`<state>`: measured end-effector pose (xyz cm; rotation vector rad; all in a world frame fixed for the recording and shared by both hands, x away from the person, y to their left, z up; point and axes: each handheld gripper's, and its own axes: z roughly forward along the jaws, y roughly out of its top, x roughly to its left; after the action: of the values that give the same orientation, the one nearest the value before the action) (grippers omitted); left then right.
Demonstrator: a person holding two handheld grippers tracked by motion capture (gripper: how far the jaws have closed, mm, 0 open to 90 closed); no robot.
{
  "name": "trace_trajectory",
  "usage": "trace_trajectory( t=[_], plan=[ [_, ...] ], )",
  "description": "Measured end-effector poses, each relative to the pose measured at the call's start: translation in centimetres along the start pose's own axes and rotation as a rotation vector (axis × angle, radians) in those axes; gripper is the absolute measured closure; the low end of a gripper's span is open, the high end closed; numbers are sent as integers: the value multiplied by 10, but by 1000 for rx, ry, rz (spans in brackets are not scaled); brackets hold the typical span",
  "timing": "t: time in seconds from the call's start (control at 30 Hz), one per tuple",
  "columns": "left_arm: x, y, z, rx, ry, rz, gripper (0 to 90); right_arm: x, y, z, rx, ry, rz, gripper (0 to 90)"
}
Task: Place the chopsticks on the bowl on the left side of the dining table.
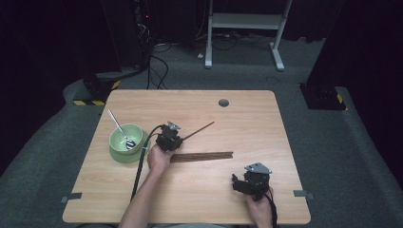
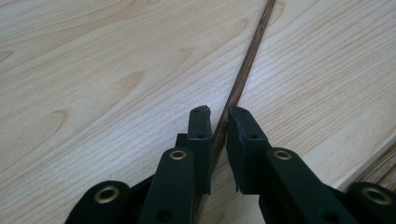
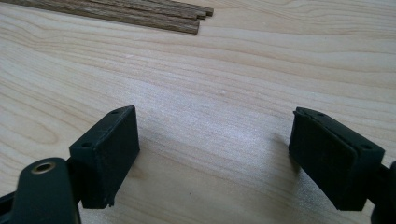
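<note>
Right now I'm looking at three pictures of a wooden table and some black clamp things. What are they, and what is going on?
No robot here: a person sits at the table with a hand-held gripper in each hand. The high view looks down from above. The other two come from small cameras riding on the grippers, looking along their black fingers.

On the table lie a green bowl on a matching saucer, a spoon resting in it, and a bundle of dark wooden sticks.

The left gripper is shut on a single stick, which points away across the table. The right gripper rests near the table's front edge, open and holding nothing.
</note>
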<state>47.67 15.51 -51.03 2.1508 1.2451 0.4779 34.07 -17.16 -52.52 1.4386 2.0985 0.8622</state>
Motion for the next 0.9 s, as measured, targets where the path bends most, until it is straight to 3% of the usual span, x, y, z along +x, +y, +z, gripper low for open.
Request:
trace_trajectory(
  t=[0.9],
  plan=[
    [10, -13, -11, -5, 9, -2, 819, 0, 0, 0, 0, 0, -1, 159]
  ],
)
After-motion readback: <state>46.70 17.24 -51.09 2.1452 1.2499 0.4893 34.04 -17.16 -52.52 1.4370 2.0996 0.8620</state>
